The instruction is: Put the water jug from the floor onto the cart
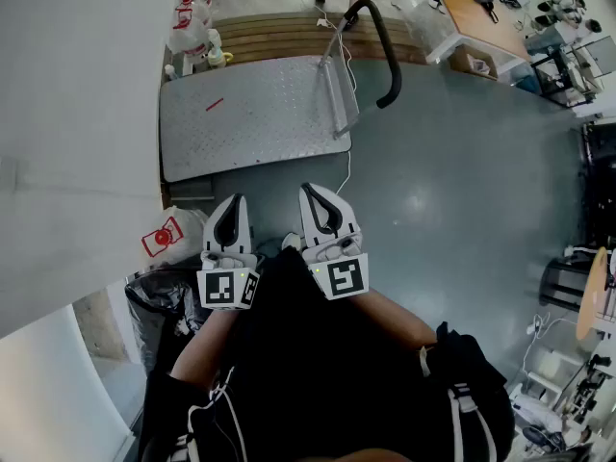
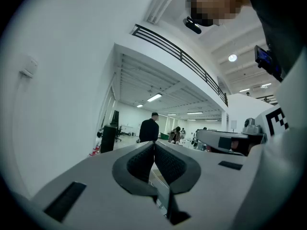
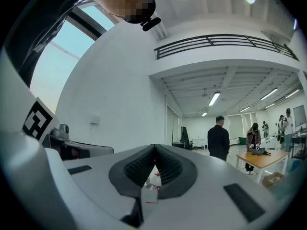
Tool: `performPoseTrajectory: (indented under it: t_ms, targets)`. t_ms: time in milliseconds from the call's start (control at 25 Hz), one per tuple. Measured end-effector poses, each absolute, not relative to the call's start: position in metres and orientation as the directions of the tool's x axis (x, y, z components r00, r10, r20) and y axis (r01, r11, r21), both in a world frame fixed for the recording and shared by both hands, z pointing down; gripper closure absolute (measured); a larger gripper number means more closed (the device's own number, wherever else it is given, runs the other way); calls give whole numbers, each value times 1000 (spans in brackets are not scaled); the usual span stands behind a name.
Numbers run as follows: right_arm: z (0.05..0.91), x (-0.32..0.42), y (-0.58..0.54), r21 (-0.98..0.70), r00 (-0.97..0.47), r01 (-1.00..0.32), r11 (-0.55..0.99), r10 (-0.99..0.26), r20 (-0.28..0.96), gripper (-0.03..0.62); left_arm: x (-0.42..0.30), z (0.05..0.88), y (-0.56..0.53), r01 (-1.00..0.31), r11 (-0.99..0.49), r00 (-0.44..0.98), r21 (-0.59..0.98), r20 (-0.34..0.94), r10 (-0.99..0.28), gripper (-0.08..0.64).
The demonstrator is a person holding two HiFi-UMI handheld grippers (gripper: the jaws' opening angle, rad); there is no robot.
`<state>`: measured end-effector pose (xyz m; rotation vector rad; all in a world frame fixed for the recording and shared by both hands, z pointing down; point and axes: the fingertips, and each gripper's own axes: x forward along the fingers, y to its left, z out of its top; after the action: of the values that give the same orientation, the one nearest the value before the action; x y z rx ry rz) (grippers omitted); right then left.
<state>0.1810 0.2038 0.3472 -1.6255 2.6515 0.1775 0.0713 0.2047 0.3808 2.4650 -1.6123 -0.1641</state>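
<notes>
Smooth grey floor point(image 1: 452, 191) holds one flat cart point(image 1: 250, 114), metal deck studded, black loop handle. One clear, red-labelled water jug point(image 1: 166, 237) sits near left, other jugs point(image 1: 191, 17) far left. Left gripper point(image 1: 235, 203) and right gripper point(image 1: 310, 192): both closed, empty.

The metal cart point(image 1: 250, 114) looks studded, the floor point(image 1: 452, 200) glossy.

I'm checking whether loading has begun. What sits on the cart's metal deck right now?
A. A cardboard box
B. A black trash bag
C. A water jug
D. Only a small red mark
D: in the head view the cart's deck is bare apart from a small red mark; the water jugs stand off it, by the wall.
</notes>
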Motion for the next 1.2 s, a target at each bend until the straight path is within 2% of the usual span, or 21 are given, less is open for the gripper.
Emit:
performPoseTrajectory:
  t_ms: [1200]
  targets:
    - [368, 202, 225, 39, -496, -867, 496, -868, 6, 574, 89, 389, 226, -915, -341, 362, 216, 64, -930, 541]
